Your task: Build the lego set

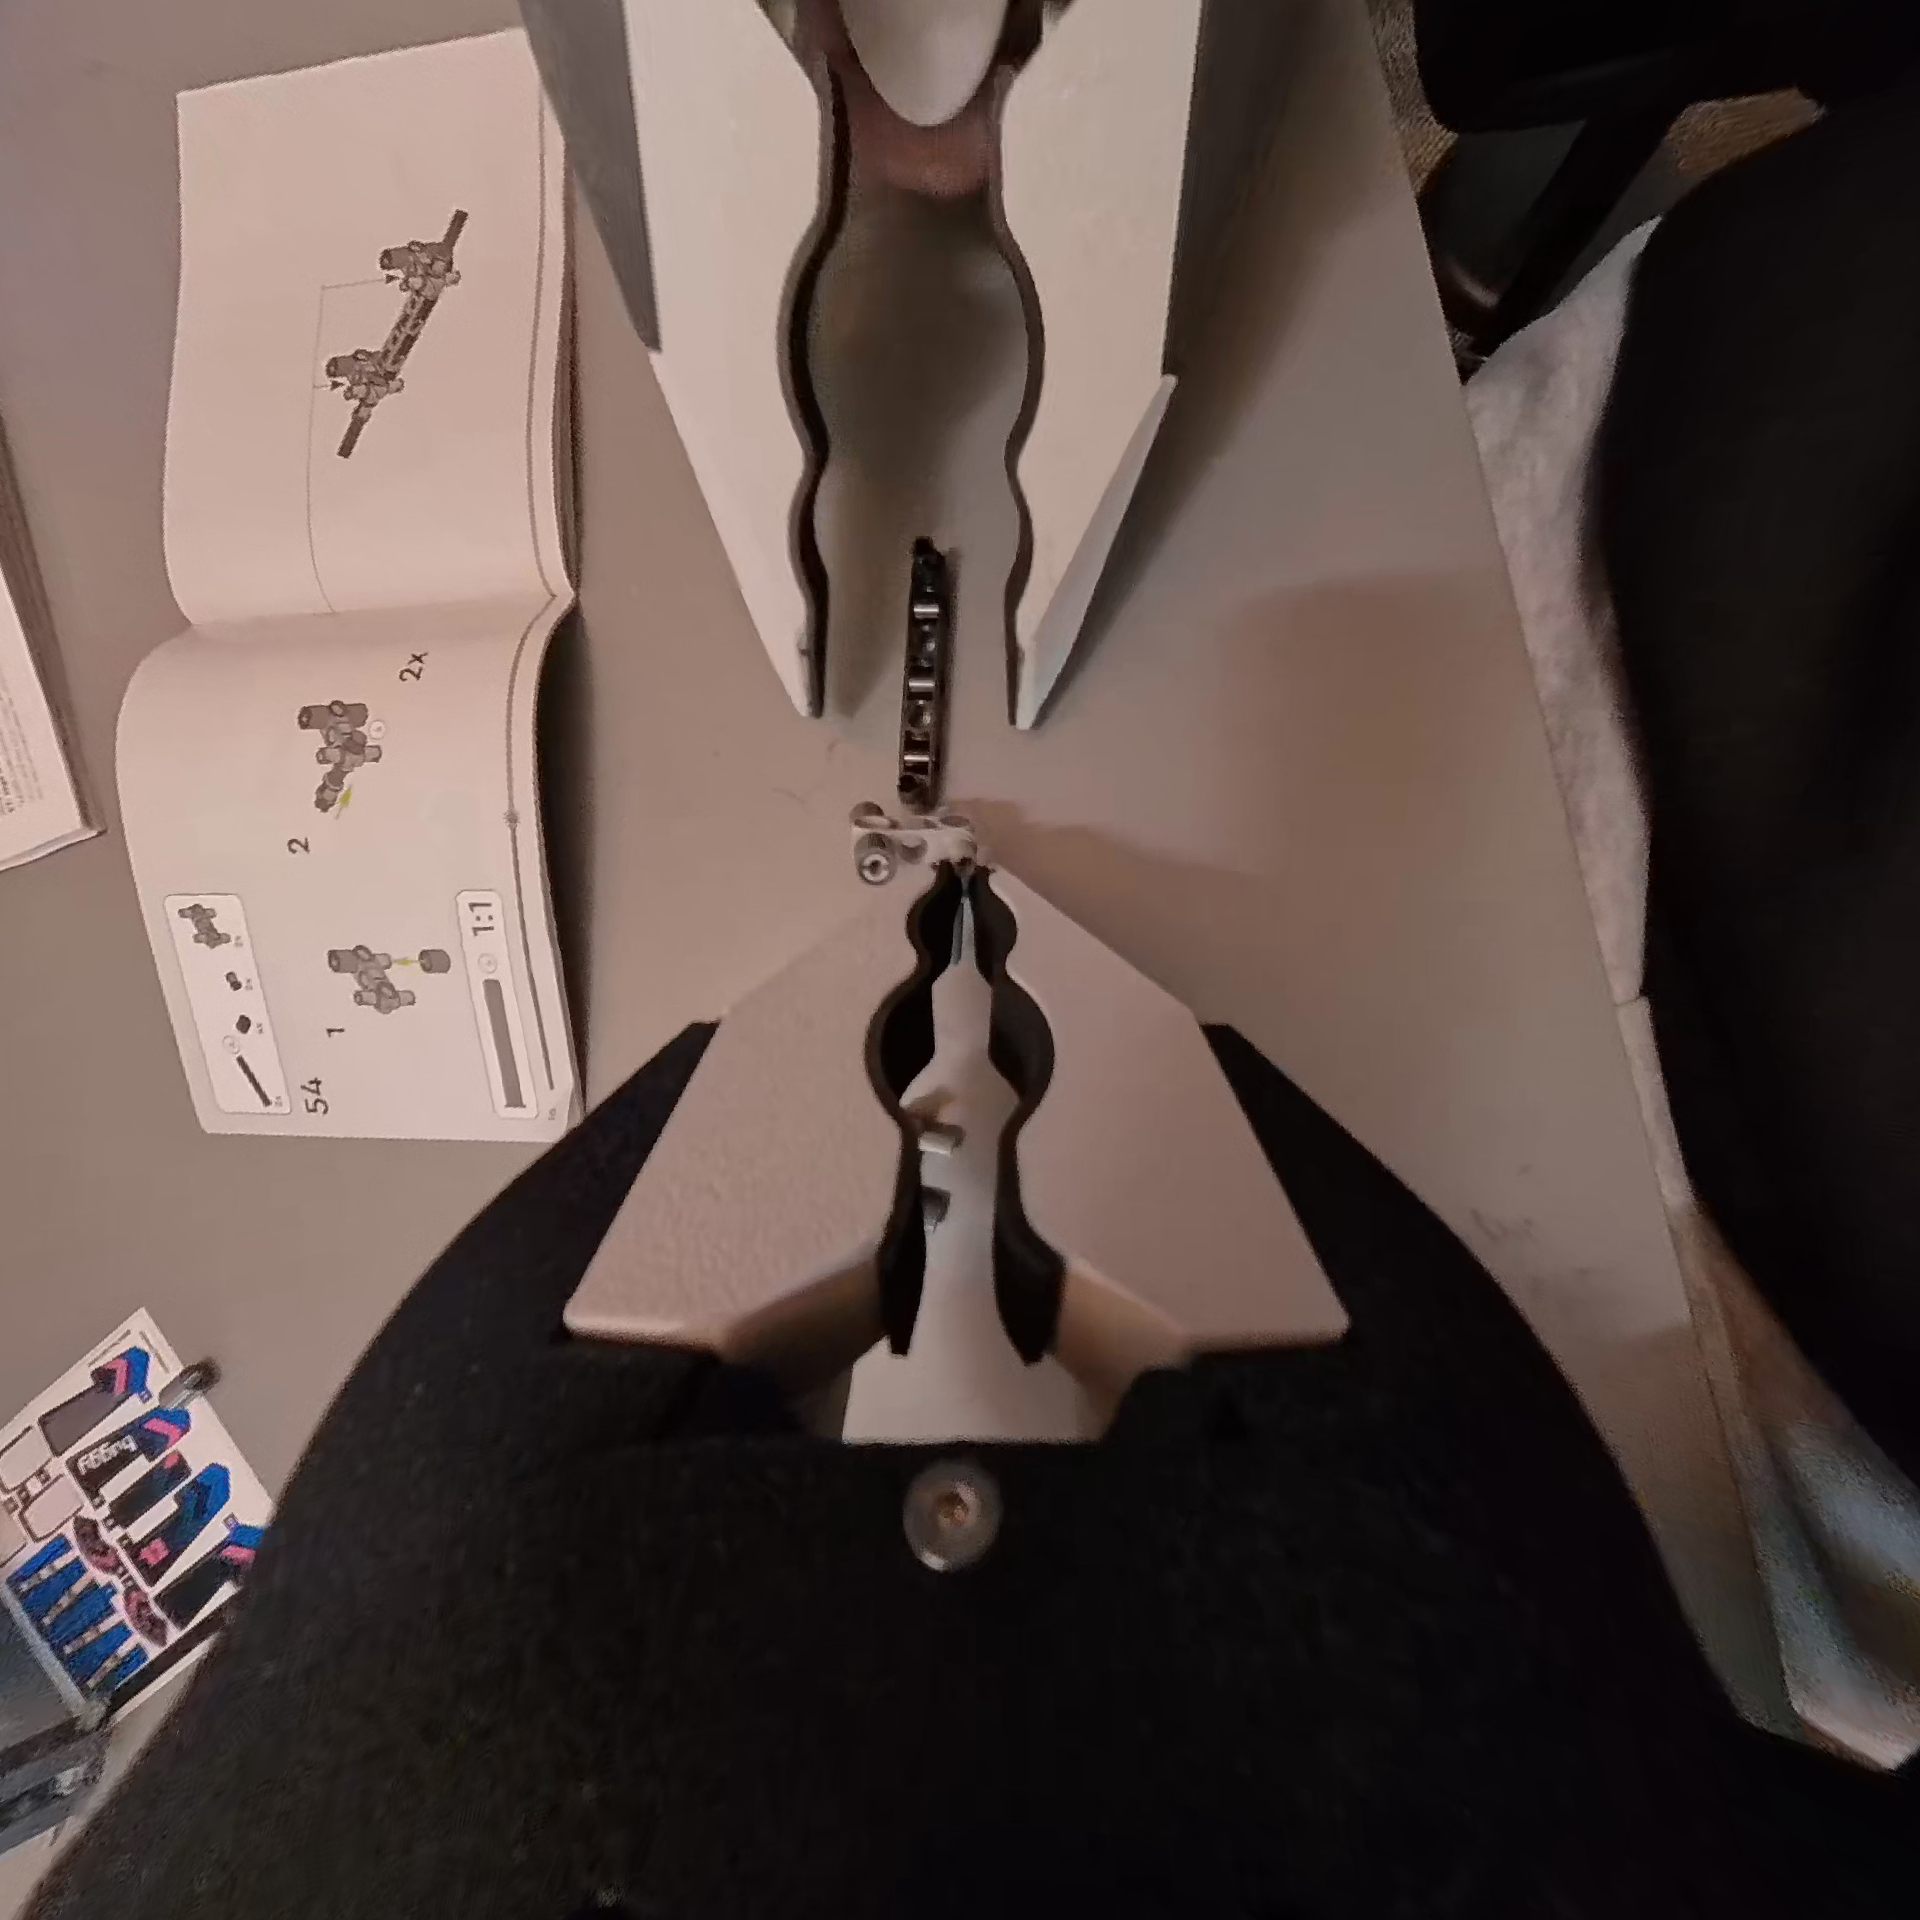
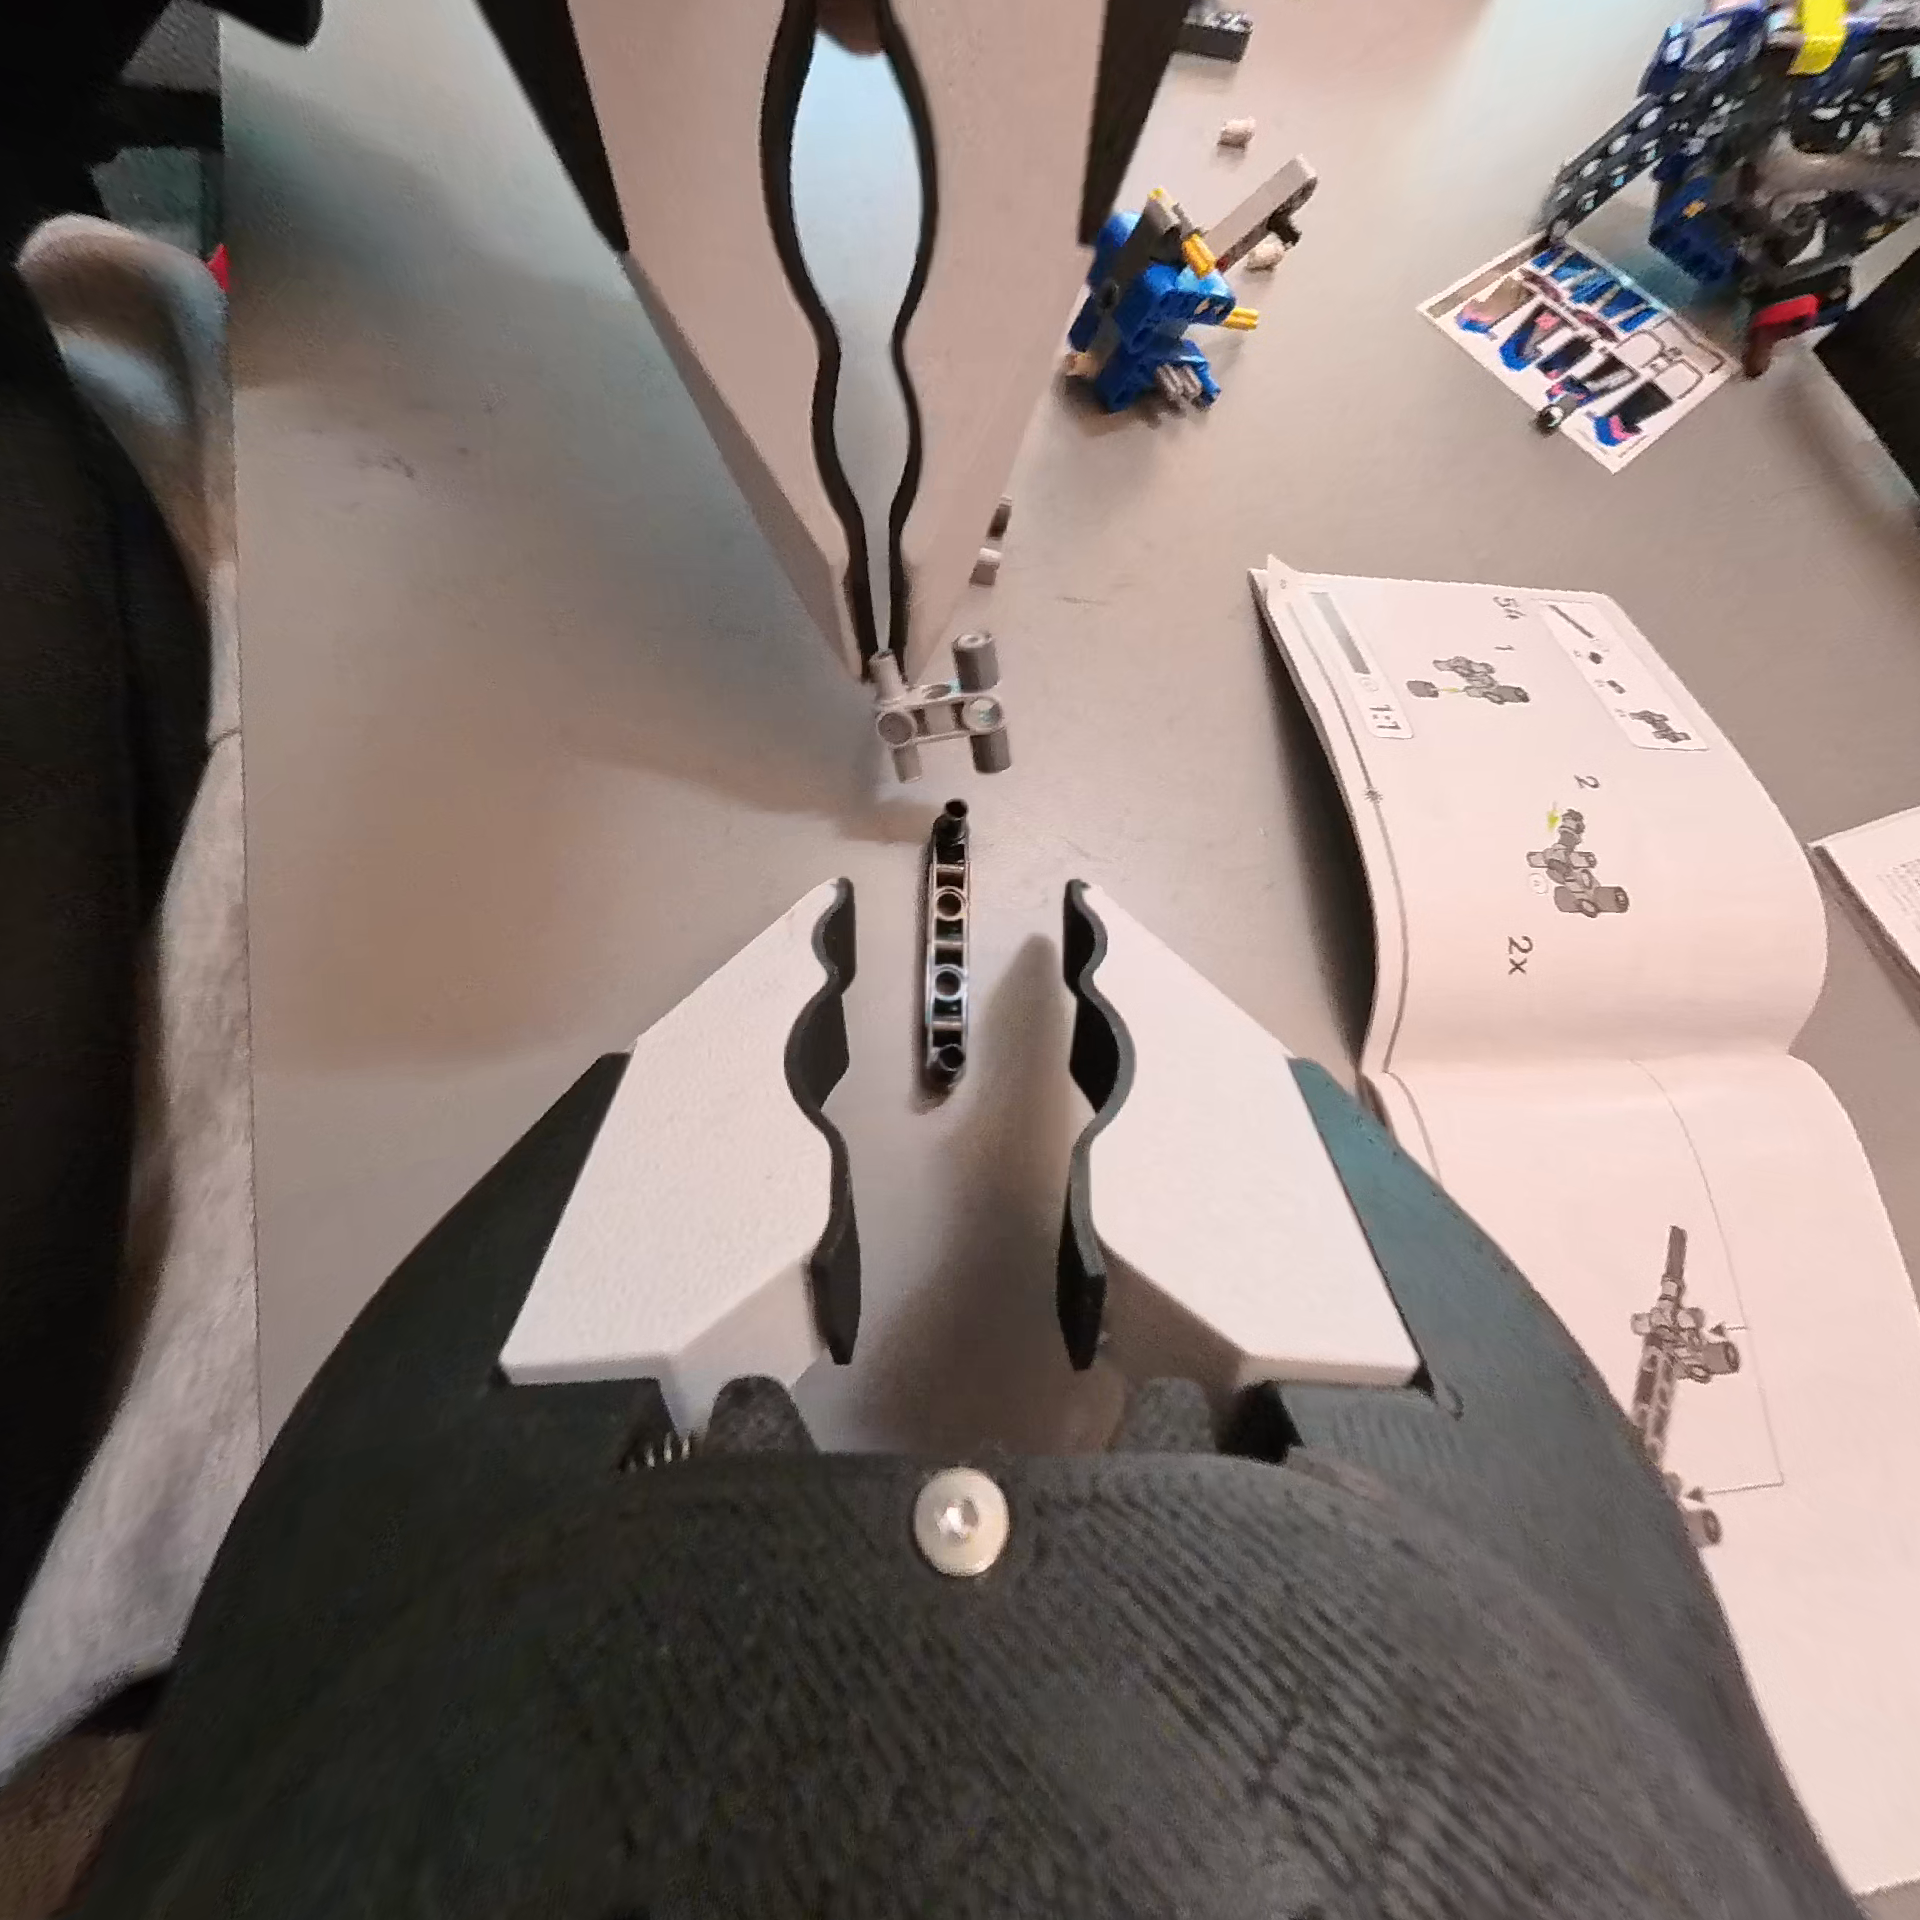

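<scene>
A black beam (image 2: 948,966) with holes lies on the grey table (image 2: 468,727), a black pin at its far end. My right gripper (image 2: 958,894) is open, its fingers on either side of the beam, apart from it. My left gripper (image 1: 961,883) is shut on a light grey connector piece (image 1: 914,836) and holds it just off the beam's (image 1: 923,665) pin end. In the right wrist view the left gripper (image 2: 883,655) comes in from the top with the connector (image 2: 940,717). In the left wrist view the right gripper (image 1: 920,712) shows at the top.
An open instruction booklet (image 2: 1558,883) lies beside the work spot, also in the left wrist view (image 1: 364,623). A sticker sheet (image 2: 1579,343), a small blue subassembly (image 2: 1153,312), a larger blue and black model (image 2: 1766,156) and loose small pieces (image 2: 1236,130) sit farther back. The table edge (image 2: 239,935) runs alongside pale fabric. The tips of both grippers are at nearly the same place.
</scene>
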### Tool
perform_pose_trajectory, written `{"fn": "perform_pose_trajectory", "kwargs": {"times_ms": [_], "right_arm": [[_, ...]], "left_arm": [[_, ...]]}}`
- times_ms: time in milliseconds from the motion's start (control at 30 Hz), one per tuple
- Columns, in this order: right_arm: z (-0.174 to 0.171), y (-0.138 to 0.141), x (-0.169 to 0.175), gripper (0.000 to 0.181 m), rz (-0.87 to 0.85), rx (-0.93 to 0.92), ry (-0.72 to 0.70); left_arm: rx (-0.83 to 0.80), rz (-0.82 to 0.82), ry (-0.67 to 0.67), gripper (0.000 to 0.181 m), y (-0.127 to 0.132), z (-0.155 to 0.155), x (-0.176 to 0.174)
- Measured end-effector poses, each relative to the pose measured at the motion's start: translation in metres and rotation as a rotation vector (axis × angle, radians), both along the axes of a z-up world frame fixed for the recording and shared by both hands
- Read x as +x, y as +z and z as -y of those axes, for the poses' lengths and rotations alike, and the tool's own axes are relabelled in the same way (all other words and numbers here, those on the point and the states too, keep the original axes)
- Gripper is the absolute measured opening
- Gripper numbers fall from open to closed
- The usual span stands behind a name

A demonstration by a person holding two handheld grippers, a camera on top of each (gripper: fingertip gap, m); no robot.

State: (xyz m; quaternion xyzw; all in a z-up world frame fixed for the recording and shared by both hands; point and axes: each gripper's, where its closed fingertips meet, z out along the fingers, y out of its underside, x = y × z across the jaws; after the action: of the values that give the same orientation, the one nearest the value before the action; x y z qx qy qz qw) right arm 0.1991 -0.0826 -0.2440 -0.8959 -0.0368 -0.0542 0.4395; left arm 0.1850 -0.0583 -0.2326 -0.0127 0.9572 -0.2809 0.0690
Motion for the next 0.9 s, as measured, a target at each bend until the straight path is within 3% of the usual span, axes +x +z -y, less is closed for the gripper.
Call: {"fn": "perform_pose_trajectory", "kwargs": {"times_ms": [33, 233, 333, 433, 900], "right_arm": [[-0.001, 0.002, 0.001, 0.04, -0.001, 0.013, -0.009], [-0.011, 0.015, -0.002, 0.043, 0.094, 0.088, 0.032], [-0.015, 0.019, -0.001, 0.033, 0.158, 0.119, 0.048], [-0.015, 0.02, -0.003, 0.023, 0.181, 0.132, 0.07], [-0.015, 0.018, -0.003, 0.023, 0.178, 0.127, 0.072]], "left_arm": [[0.009, -0.001, -0.006, 0.0, 0.0, 0.0, 0.0], [0.056, -0.018, -0.021, 0.0, 0.006, 0.007, 0.001], [0.06, -0.041, -0.038, 0.0, 0.01, 0.013, -0.001], [0.035, -0.046, -0.031, 0.0, 0.013, 0.018, 0.0], [-0.119, -0.01, -0.012, 0.001, 0.019, 0.023, -0.002]]}}
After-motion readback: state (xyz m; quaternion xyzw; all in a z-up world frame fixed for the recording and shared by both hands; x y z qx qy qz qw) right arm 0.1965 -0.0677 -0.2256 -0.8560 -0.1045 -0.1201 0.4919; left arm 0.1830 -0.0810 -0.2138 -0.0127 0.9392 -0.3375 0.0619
